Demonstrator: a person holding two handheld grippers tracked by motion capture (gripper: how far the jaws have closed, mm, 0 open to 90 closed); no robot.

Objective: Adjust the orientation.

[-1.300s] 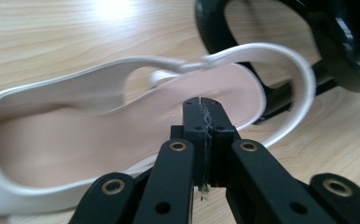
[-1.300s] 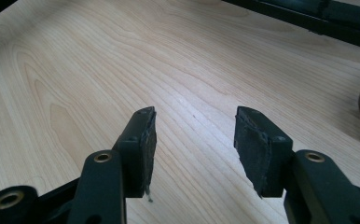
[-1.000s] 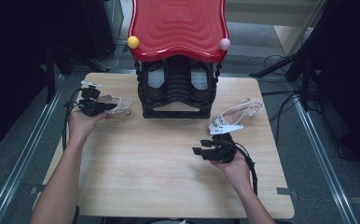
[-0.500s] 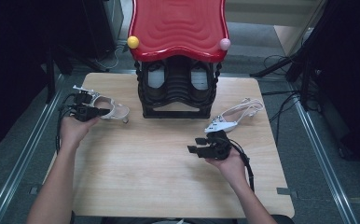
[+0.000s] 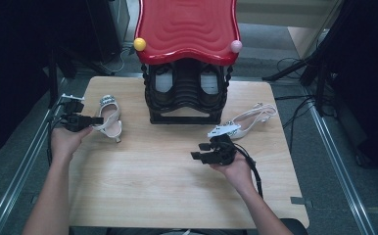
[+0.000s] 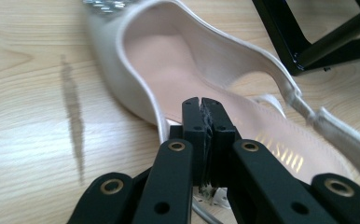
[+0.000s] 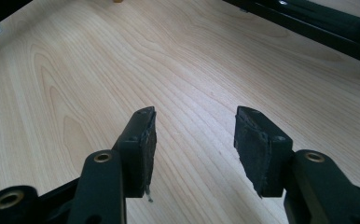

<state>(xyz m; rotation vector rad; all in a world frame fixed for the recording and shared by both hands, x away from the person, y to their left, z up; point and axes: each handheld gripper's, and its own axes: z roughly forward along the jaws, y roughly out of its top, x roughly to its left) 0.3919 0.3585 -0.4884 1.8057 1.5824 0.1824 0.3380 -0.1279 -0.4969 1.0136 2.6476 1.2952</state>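
A pale slingback shoe (image 5: 109,108) with a jewelled toe lies at the table's left; in the left gripper view the shoe (image 6: 178,65) is close up, insole showing. My left gripper (image 5: 98,120) (image 6: 201,105) is shut, its pads pinching the shoe's side rim. A matching shoe (image 5: 248,121) lies at the right of the table beside the rack. My right gripper (image 5: 199,151) (image 7: 194,126) hovers just in front of that shoe, pointing left over bare wood, jaws open with nothing between them.
A black shoe rack (image 5: 184,100) with a red wavy top (image 5: 187,27) stands at the table's back middle, a yellow ball (image 5: 139,44) and a pink ball (image 5: 236,46) on its corners. The rack's black bars (image 6: 308,42) rise right of the held shoe. Cables trail off both sides.
The left hand has drawn leftward and a little nearer, and the pale shoe has come with it. The right hand has shifted slightly left, away from the other shoe.
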